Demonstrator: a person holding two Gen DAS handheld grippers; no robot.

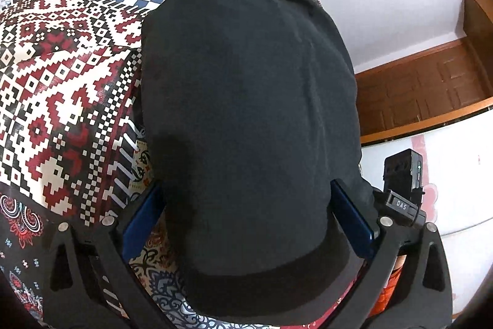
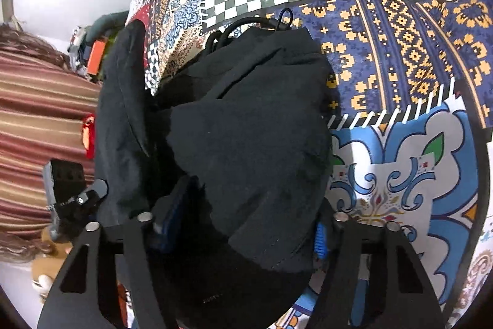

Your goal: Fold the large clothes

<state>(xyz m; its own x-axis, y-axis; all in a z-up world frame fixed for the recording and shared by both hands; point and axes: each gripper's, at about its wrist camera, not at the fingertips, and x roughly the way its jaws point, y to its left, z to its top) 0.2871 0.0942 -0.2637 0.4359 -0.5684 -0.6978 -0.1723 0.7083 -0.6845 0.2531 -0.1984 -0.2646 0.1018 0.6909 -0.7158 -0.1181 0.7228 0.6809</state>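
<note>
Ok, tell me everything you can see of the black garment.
The black garment is a plain, matte, soft-looking fabric, bunched into a rounded heap with creases and overlapping folds; a stitched hem shows near the bottom and a thin black cord loops out at its far end. It lies on the patterned patchwork cloth. Fabric fills the gap between the blue pads of both the left gripper and the right gripper, draping over their frames.

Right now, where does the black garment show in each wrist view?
Left wrist: the black garment fills the centre, its lower end between the left gripper fingers.
Right wrist: bunched at centre, running down into the right gripper.
Shared landmark: the patterned patchwork cloth beneath it.
</note>
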